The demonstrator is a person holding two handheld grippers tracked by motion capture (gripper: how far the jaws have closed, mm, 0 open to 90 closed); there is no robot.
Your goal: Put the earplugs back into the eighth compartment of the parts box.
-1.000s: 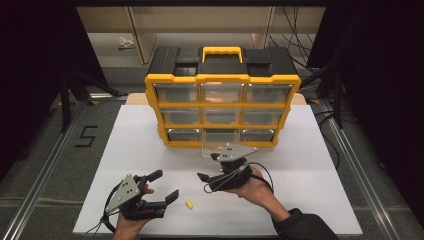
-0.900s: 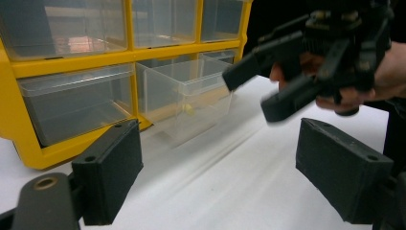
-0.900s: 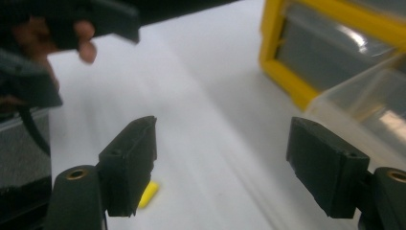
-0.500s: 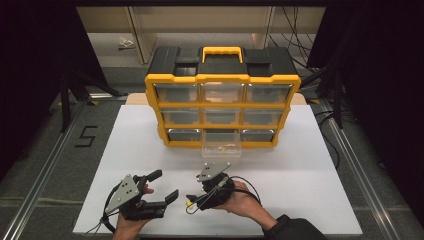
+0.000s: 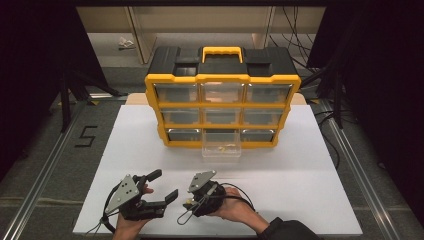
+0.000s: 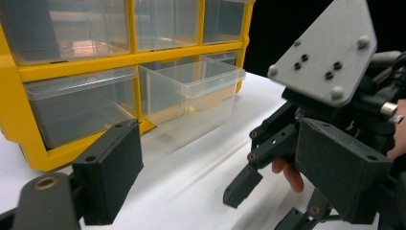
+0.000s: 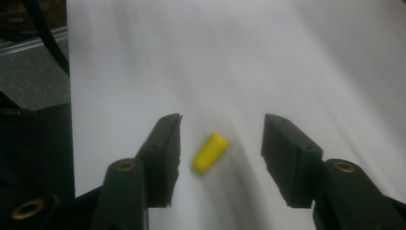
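Straddling the small yellow plastic cylinder (image 7: 209, 153) low in frame, your right gripper (image 7: 220, 143) stands wide, ungrasped; the clear pulled-out drawer (image 5: 220, 150) waits.

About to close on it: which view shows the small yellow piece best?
The right gripper view: the yellow cylindrical piece lies on the white tabletop between the right gripper's open fingers. In the high view that gripper hides it.

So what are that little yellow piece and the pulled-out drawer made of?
The little yellow piece looks like soft matte foam or plastic: rounded and dull, though I can't be sure. The pulled-out drawer looks like clear glossy plastic, since you can see straight through its walls.
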